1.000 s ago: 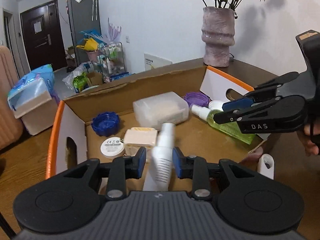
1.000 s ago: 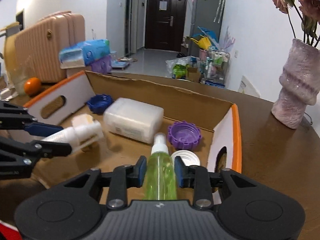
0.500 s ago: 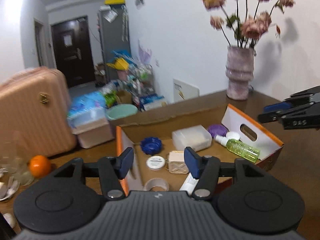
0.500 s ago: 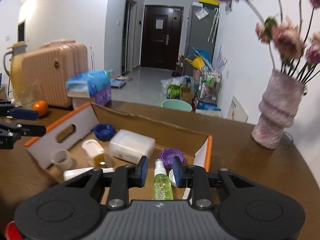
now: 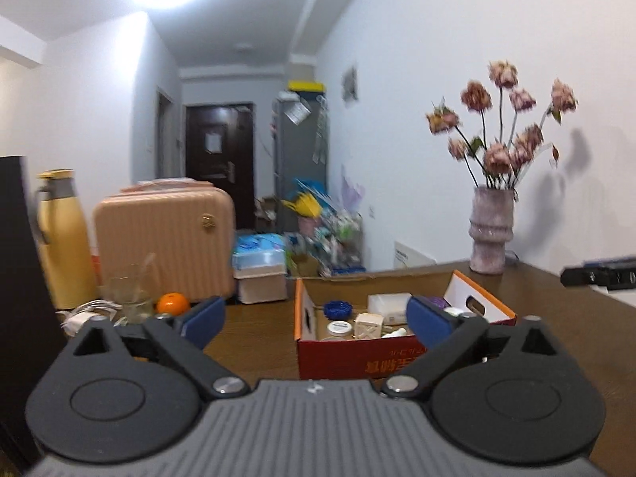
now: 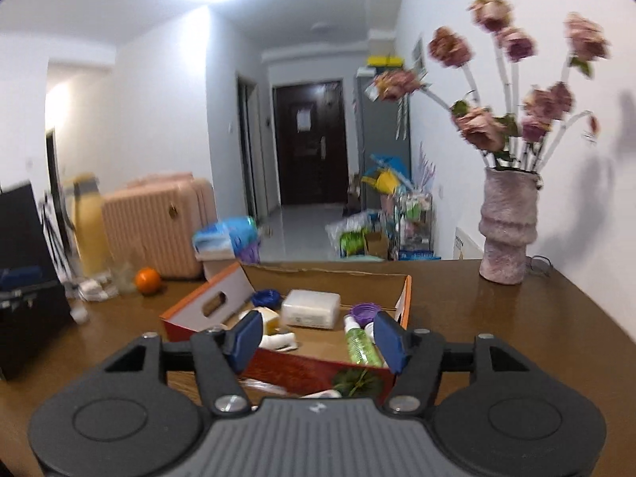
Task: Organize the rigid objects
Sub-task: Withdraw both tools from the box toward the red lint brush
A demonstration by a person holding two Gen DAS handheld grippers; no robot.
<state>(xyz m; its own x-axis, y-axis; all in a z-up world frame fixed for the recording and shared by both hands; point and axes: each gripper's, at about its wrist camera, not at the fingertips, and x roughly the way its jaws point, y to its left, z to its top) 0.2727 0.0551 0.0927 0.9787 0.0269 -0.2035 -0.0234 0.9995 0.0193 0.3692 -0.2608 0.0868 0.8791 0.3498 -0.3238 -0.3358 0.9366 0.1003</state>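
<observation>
An orange-rimmed cardboard box (image 5: 397,359) (image 6: 404,298) stands on the brown table. Inside lie a green spray bottle (image 6: 359,344), a white bottle (image 6: 278,341) (image 5: 393,332), a white plastic case (image 6: 310,308) (image 5: 387,302), a purple lid (image 6: 365,311), a blue lid (image 5: 337,309) and a cream box (image 5: 369,322). My left gripper (image 5: 314,318) hangs back from the box's near side, jaws opening wide, nothing between them. My right gripper (image 6: 318,338) is also drawn back and raised, jaws opening and empty; its tip shows as a dark bar (image 5: 600,274) in the left wrist view.
A pink vase of dried flowers (image 6: 507,230) stands at the table's far right. At the left sit an orange (image 5: 171,304), a glass (image 5: 129,294), a yellow flask (image 5: 65,238) and a black object (image 6: 24,278). A pink suitcase (image 5: 165,246) stands behind.
The left gripper let go of the white bottle and the right gripper let go of the green spray bottle. Both pulled back and up from the box, jaws spreading.
</observation>
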